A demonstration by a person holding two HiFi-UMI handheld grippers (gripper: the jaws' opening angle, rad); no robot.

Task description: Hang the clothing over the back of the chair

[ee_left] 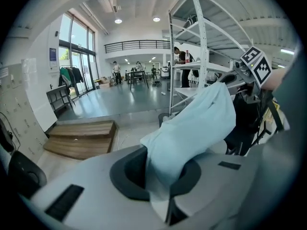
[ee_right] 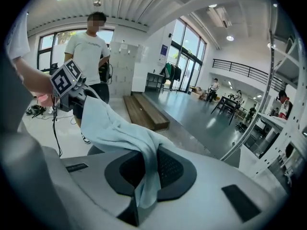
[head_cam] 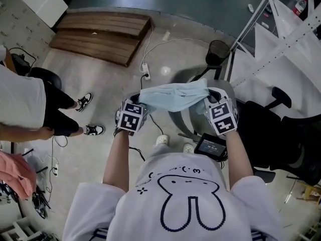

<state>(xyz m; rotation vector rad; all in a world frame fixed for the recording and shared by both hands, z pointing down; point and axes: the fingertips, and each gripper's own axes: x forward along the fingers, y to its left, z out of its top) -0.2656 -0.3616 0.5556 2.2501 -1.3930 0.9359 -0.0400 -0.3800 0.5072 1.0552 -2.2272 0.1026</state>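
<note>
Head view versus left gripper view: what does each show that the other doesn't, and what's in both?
Head view only: the person's white shirt, a bystander's sneakers and a pink cloth at the left edge. Left gripper view only: the left claw's jaws shut on the light blue garment, tall windows and a balcony railing. Both: the garment stretching to the right claw, and the wooden platform.

Both forearms out front, roughly parallel; left gripper (head_cam: 140,98) and right gripper (head_cam: 207,98) side by side, well apart, angled forward and down; marker cubes facing up; each gripper's jaws pinched tight on one end of light blue garment (head_cam: 173,97) spanning between them
</note>
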